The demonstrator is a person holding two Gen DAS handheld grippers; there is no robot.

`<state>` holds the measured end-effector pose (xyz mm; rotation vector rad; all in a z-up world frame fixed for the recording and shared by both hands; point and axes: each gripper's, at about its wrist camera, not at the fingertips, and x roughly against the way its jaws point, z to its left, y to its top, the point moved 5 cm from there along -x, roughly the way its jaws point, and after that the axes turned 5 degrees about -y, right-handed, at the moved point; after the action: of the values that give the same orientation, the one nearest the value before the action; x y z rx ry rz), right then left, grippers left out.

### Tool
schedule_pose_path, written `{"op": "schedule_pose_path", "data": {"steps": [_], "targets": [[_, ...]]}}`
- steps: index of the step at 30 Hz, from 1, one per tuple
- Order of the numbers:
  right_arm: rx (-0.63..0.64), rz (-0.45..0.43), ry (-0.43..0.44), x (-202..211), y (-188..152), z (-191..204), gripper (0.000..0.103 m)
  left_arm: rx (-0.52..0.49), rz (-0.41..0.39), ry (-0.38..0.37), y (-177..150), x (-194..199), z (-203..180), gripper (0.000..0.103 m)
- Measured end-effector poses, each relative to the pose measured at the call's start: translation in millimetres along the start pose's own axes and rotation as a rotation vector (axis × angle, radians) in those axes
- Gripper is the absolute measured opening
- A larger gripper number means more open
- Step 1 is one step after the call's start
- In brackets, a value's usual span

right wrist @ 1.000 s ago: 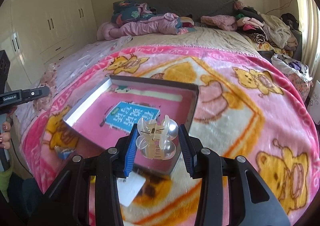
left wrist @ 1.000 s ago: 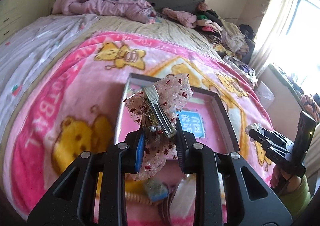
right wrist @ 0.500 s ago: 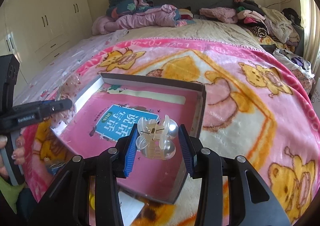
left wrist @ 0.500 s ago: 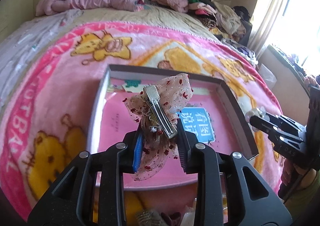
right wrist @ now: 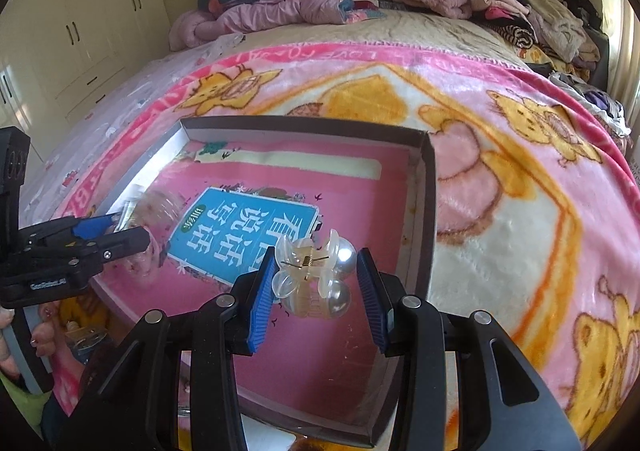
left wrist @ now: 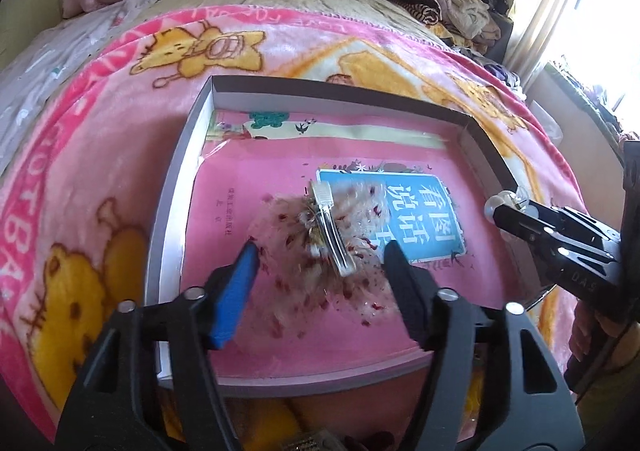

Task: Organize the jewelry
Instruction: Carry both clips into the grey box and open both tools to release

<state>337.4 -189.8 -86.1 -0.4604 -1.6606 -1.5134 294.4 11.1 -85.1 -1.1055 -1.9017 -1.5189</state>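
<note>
A shallow grey box [left wrist: 176, 187] lies on the bed with a pink book [left wrist: 280, 331] inside it. My left gripper [left wrist: 320, 247] hangs over the book, its jaws opening. The dotted lace bow hair clip [left wrist: 288, 243] is blurred between the fingers, loose from both pads. From the right wrist view, the left gripper [right wrist: 100, 239] and the bow [right wrist: 156, 211] sit over the box's left part. My right gripper [right wrist: 316, 263] is shut on a clear claw clip with pearls [right wrist: 316, 279], above the box's [right wrist: 424, 211] near right area. The left wrist view shows the right gripper [left wrist: 520, 215] at the box's right rim.
A pink bear blanket [right wrist: 500, 171] covers the bed. Heaped clothes and bedding [right wrist: 280, 7] line the headboard. White wardrobes [right wrist: 80, 11] stand to the left and a bright window [left wrist: 592, 11] to the right. Small items [left wrist: 312, 439] lie just below the box's near edge.
The left jaws have spread and let go of the bow, which now drops blurred toward the book. Both grippers have sunk closer to the box. The right still holds the claw clip.
</note>
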Motion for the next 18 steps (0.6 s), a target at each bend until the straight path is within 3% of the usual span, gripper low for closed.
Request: {"op": "schedule_pose_path", "data": {"steps": [6, 8, 10, 18], "targets": [[-0.018, 0.031, 0.01, -7, -6, 0, 0.039, 0.014, -0.011, -0.003, 1, 9, -1, 0.082], [-0.032, 0.029, 0.021, -4, -7, 0, 0.046, 0.015, -0.009, -0.005, 1, 12, -2, 0.086], [-0.043, 0.01, 0.022, 1, -7, -1, 0.065, 0.016, -0.01, -0.007, 0, 14, -2, 0.089], [-0.044, -0.026, 0.03, 25, -11, 0, 0.08, 0.031, -0.02, 0.001, -4, 30, -1, 0.091]]}}
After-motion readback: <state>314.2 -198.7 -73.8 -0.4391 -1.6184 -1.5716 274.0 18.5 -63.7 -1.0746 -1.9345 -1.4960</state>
